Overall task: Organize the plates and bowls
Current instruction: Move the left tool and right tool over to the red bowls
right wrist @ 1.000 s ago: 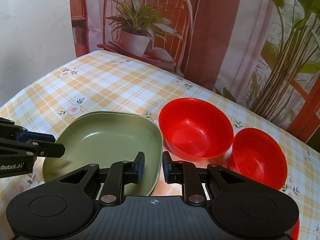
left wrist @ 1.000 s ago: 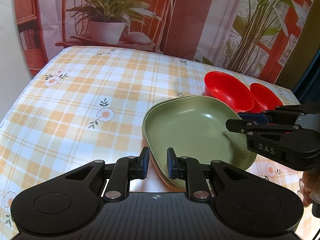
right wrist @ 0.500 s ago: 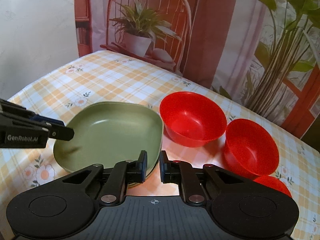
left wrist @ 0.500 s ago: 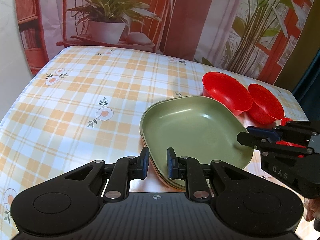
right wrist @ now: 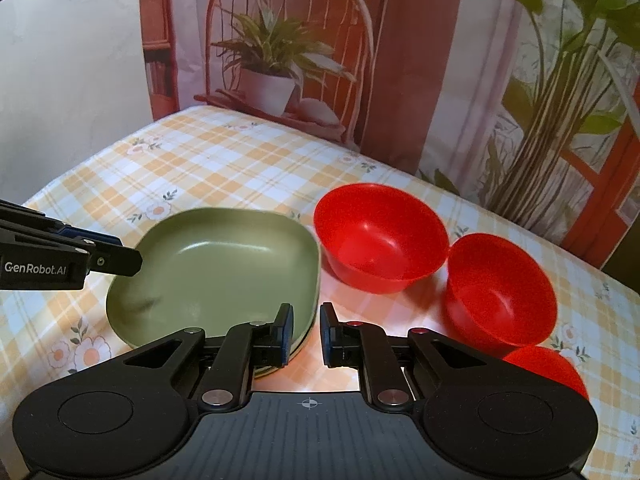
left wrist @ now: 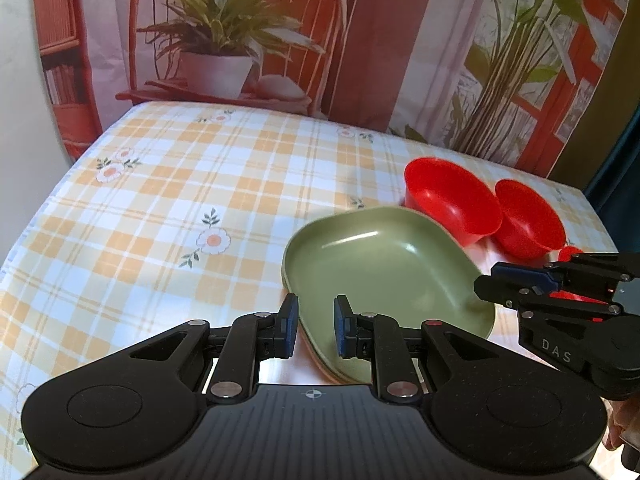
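**Ana:** Left wrist view first. The left gripper (left wrist: 316, 326) hangs over the near rim of the green plate (left wrist: 384, 264), jaws parted with nothing between them. The plate tops a stack; an orange edge shows beneath it. Two red bowls (left wrist: 452, 208) sit far right on the checked tablecloth (left wrist: 160, 208). The right gripper (left wrist: 516, 284) enters from the right, holding nothing, jaws nearly closed.

**Ben:** Right wrist view adds a third red bowl (right wrist: 548, 368) at the near right, mostly hidden in the other view. The right gripper (right wrist: 306, 334) is released, beside the plate's (right wrist: 224, 272) right corner. The left gripper's jaws, seen edge-on at far left, cannot be judged here.
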A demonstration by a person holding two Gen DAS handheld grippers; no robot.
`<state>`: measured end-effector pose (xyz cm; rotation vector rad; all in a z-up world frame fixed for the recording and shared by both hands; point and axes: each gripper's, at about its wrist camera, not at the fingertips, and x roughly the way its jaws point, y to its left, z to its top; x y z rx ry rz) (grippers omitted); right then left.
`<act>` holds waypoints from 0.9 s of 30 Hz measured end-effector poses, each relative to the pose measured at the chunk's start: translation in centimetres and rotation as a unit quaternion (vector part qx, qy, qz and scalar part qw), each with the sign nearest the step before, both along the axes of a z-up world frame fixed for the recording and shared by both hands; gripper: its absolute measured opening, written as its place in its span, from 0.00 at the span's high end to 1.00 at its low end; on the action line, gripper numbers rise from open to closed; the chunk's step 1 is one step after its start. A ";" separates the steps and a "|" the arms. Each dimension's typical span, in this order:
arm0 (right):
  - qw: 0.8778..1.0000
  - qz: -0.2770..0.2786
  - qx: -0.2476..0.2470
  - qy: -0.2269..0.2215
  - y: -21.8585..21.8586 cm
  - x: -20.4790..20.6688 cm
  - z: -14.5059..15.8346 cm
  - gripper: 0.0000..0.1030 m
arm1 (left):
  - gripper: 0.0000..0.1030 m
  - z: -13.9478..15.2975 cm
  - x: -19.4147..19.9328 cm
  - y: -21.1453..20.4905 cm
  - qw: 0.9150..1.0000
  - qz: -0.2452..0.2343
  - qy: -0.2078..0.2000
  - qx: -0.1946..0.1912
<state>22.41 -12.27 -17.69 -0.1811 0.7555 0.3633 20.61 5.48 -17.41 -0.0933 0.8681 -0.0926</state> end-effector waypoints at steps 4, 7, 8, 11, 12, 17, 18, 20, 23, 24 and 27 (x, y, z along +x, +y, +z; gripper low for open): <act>1.000 -0.005 0.005 -0.008 -1.1 -0.2 0.9 0.84 | 0.81 0.8 0.1 -0.5 1.000 -0.006 -0.007 0.002; 1.000 -0.013 0.012 -0.011 -2.3 -0.3 1.5 0.84 | 0.81 1.2 0.2 -1.1 1.000 -0.012 -0.010 0.001; 1.000 -0.016 0.013 -0.012 -2.7 -0.3 1.7 0.84 | 0.81 1.3 0.2 -1.2 1.000 -0.014 -0.010 0.001; 0.999 -0.026 0.016 -0.015 -4.2 -0.1 2.1 0.84 | 0.81 1.7 0.4 -1.8 1.000 -0.021 -0.013 0.001; 0.999 -0.031 0.018 -0.015 -4.7 0.0 2.3 0.84 | 0.81 1.8 0.4 -2.0 1.000 -0.023 -0.013 0.001; 0.997 -0.063 0.027 -0.024 -8.0 0.6 3.0 0.84 | 0.81 2.7 1.0 -2.9 0.999 -0.038 -0.022 0.003; 0.997 -0.070 0.028 -0.025 -8.7 0.8 3.0 0.84 | 0.81 3.0 1.2 -3.1 0.999 -0.041 -0.024 0.003; 0.996 -0.083 0.030 -0.025 -10.0 1.2 3.0 0.83 | 0.81 3.5 1.7 -3.4 0.999 -0.044 -0.028 0.000; 0.994 -0.099 0.040 -0.024 -11.4 1.8 3.0 0.83 | 0.81 3.9 2.7 -3.8 0.998 -0.050 -0.030 -0.004; 0.993 -0.103 0.045 -0.024 -11.7 2.0 3.0 0.83 | 0.81 4.0 3.1 -4.0 0.998 -0.051 -0.029 -0.005; 0.992 -0.108 0.059 -0.022 -12.0 2.7 2.8 0.83 | 0.81 4.1 4.5 -4.4 0.998 -0.062 -0.025 -0.013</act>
